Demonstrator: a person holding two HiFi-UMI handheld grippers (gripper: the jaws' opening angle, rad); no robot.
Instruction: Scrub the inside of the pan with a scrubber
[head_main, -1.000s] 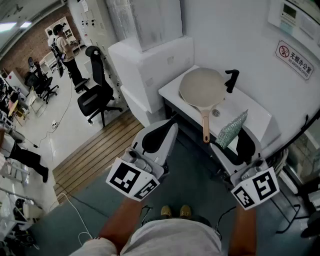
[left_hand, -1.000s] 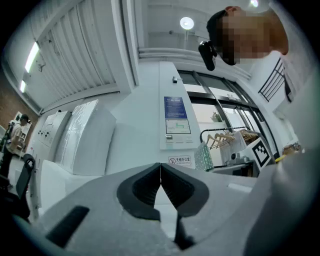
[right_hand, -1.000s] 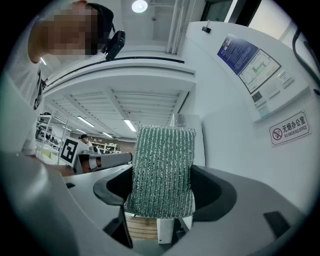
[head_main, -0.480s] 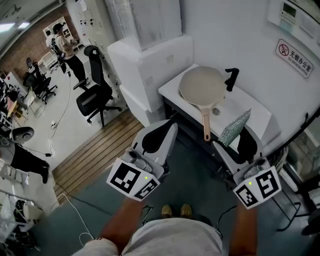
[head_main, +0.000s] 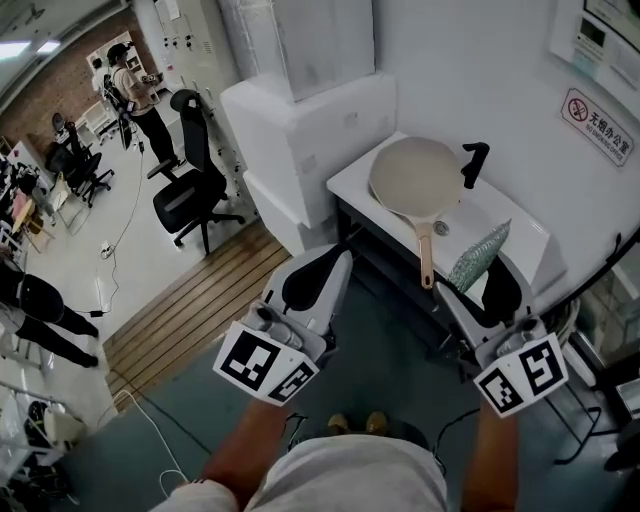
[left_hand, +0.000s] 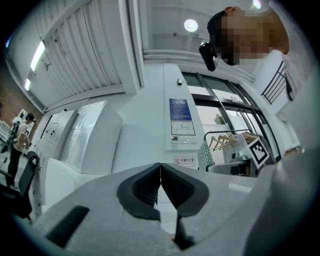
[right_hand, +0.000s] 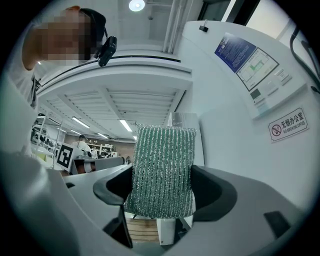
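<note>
1. Pan (head_main: 415, 178) is lying at the sink's (head_main: 525, 235) left end, beside the faucet (head_main: 473, 165).
2. We're clamping the green scrubber (right_hand: 162, 170) in our right gripper (right_hand: 159, 187).
3. Our left gripper (left_hand: 160, 186) is hanging clenched, empty.

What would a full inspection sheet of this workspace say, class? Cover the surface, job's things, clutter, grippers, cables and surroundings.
Surface: white sink, black tap at its back.
Job's things: pan resting on the sink, handle toward the person; green scrubber held upright.
Clutter: nothing seen.
Grippers: left gripper shut, empty; right gripper shut on the scrubber; both short of the sink.
Cables: white cable on the floor.
Surroundings: office chair, standing person, wall sign.
</note>
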